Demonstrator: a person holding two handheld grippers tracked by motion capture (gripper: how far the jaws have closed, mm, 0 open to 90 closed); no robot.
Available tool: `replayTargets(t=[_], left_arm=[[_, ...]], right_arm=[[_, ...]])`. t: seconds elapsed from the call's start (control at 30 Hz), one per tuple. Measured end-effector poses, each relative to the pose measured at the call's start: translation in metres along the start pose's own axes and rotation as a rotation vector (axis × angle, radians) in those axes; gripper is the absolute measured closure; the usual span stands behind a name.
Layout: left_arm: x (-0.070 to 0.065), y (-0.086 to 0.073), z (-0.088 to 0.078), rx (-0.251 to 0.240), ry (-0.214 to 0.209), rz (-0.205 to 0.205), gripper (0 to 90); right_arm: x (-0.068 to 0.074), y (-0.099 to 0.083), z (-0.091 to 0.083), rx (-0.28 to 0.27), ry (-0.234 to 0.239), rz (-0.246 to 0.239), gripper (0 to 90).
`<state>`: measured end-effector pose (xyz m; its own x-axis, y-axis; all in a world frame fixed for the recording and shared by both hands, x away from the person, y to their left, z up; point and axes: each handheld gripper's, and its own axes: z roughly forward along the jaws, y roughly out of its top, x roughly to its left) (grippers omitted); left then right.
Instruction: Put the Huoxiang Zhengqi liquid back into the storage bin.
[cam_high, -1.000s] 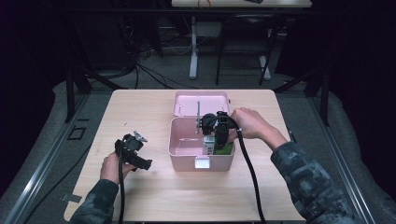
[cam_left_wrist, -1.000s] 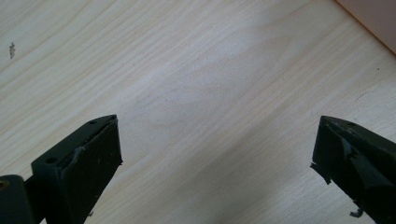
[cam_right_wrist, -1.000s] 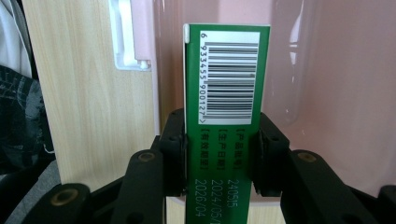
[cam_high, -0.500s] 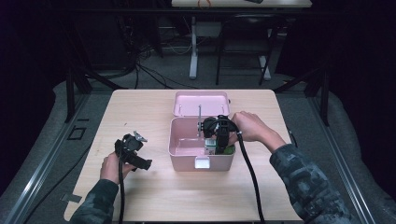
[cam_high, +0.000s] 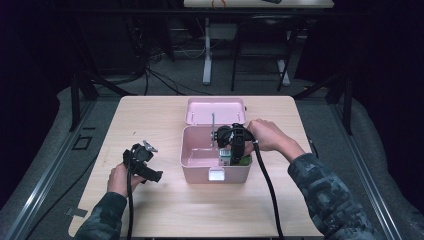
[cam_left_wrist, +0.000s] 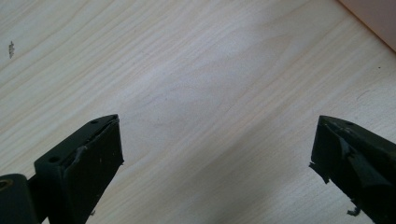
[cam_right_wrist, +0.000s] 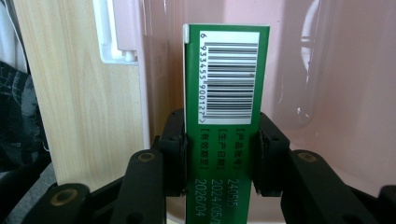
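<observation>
A green carton (cam_right_wrist: 226, 107) with a white barcode label stands between the pads of my right gripper (cam_right_wrist: 219, 154), which is shut on it. In the high view the right gripper (cam_high: 234, 150) reaches down into the open pink box (cam_high: 200, 172) at the table's middle, and the green carton (cam_high: 243, 161) sits low at the box's front right. The box's lid (cam_high: 216, 111) lies open behind it. My left gripper (cam_high: 150, 172) rests left of the box in a hand. In its own view the left gripper (cam_left_wrist: 217, 163) is open over bare wood.
The light wooden table (cam_high: 150, 120) has free room to the left of and in front of the box. A white latch (cam_high: 216, 174) is on the box's front wall. The box's pink corner (cam_left_wrist: 373, 18) edges into the left gripper view. Cables trail toward the front edge.
The right gripper with the green carton has shifted only slightly inside the box. The left hand has stayed still.
</observation>
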<state>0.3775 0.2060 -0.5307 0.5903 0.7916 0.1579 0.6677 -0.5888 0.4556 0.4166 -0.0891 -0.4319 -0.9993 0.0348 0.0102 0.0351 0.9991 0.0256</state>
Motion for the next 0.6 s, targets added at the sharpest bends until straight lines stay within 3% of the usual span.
replayTargets(t=[0.43,0.6], left_arm=[[0.000,0.000,0.000,0.001,0.000,0.000,1.9],[-0.001,0.000,0.000,0.003,-0.002,-0.001,2.0]], right_arm=[[-0.003,-0.006,-0.009,-0.042,0.003,0.030,57.6],[-0.004,-0.014,-0.015,-0.076,0.010,0.059,48.3]])
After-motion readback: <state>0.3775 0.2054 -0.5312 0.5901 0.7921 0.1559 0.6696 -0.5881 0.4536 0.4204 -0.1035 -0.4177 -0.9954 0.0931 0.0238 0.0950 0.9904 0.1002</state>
